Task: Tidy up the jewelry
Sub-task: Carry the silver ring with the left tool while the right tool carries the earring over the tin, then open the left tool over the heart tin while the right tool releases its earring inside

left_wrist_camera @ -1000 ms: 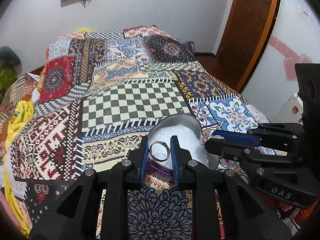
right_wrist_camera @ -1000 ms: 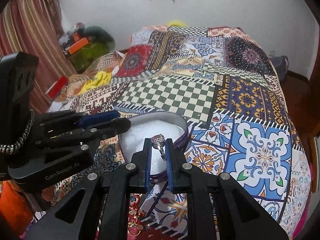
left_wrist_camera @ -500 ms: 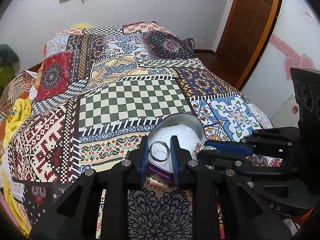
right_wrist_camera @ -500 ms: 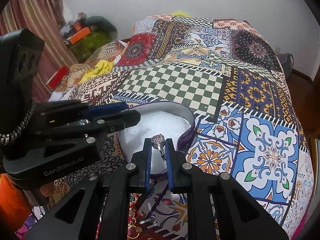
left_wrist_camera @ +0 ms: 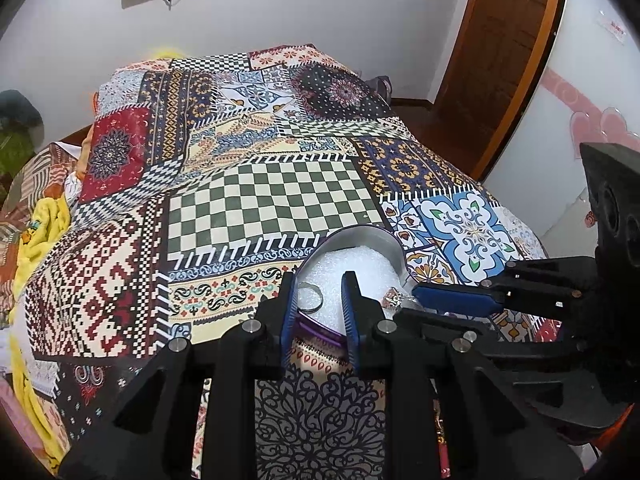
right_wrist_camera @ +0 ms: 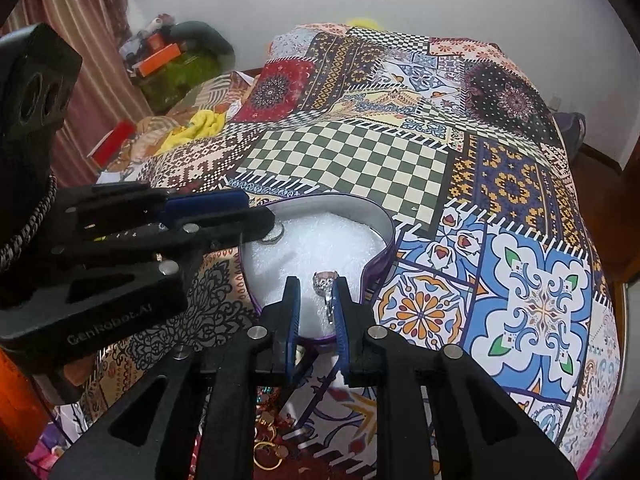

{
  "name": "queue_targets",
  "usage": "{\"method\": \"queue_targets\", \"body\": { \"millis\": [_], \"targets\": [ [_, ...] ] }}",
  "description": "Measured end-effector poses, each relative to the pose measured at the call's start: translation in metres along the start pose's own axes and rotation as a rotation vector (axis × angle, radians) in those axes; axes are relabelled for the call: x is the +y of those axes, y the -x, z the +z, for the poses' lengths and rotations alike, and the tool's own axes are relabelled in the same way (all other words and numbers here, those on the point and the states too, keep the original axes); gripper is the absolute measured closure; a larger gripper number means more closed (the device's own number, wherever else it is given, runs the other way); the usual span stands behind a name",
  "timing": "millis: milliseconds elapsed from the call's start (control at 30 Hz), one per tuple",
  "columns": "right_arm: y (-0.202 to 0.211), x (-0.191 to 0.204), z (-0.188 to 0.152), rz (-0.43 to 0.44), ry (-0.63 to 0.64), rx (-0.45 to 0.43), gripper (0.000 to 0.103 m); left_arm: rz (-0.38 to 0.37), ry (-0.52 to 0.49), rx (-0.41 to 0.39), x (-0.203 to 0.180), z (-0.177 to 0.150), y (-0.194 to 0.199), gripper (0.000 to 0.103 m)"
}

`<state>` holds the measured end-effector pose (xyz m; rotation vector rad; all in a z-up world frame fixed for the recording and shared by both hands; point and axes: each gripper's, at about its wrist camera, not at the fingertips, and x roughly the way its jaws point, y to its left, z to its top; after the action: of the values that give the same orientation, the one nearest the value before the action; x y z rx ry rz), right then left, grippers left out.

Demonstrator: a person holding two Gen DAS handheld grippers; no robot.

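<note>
1. The left tongs [left_wrist_camera: 318,304] are standing parted, their blue-padded tips hanging over the near rim of the heart-shaped tin [left_wrist_camera: 372,238]; a plain silver ring [left_wrist_camera: 310,298] is lying on the white padding between them, close against the left pad, and I cannot tell whether that pad is touching it.
2. The right tongs [right_wrist_camera: 316,300] are also standing released, with a gap between the pads; the ornate stone ring [right_wrist_camera: 323,282] is sitting upright on the padding beside the right-hand pad (contact there is too close to judge).
3. In the right wrist view the left tongs [right_wrist_camera: 224,216] are reaching in from the left over the tin's far-left edge, with the plain ring [right_wrist_camera: 274,234] showing just under their tips.
4. In the left wrist view the right tongs [left_wrist_camera: 424,304] are coming in from the right, and the stone ring [left_wrist_camera: 394,300] is glinting at their tip.
5. The tin [right_wrist_camera: 380,224], purple outside and silver inside, is resting on a patchwork bedspread [right_wrist_camera: 360,152] covering the bed.
6. Loose gold pieces [right_wrist_camera: 266,450] are lying on the bedspread below the right tongs.
7. A brown door [left_wrist_camera: 500,48] is standing beyond the bed's right side.
</note>
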<state>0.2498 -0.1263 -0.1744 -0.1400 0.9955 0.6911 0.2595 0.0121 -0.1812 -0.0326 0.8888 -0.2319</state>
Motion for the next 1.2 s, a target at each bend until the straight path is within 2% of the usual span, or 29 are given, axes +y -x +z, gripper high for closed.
{"method": "queue_targets", "body": {
  "millis": [67, 233, 400, 467, 533, 867, 1200],
  "targets": [
    [0.004, 0.002, -0.001, -0.006, 0.002, -0.006, 0.083, 0.007, -0.004, -0.009, -0.001, -0.001, 0.006, 0.080],
    [0.020, 0.008, -0.003, -0.039, 0.015, -0.037, 0.079, 0.026, -0.008, -0.040, -0.002, -0.005, 0.025, 0.063],
    [0.038, 0.016, -0.004, -0.064, 0.028, -0.068, 0.078, 0.048, -0.006, -0.048, -0.002, -0.012, 0.043, 0.063],
    [0.044, 0.018, -0.006, -0.076, 0.029, -0.078, 0.072, 0.057, -0.005, -0.048, -0.001, -0.016, 0.049, 0.063],
    [0.051, 0.019, -0.008, -0.092, 0.027, -0.097, 0.061, 0.063, -0.006, -0.046, -0.001, -0.019, 0.054, 0.063],
    [0.071, 0.023, -0.025, -0.126, 0.016, -0.121, 0.061, 0.073, -0.033, 0.000, -0.011, -0.048, 0.066, 0.063],
    [0.075, 0.021, -0.050, -0.157, 0.013, -0.094, 0.061, 0.043, -0.071, 0.122, -0.021, -0.086, 0.051, 0.063]
  ]
}}
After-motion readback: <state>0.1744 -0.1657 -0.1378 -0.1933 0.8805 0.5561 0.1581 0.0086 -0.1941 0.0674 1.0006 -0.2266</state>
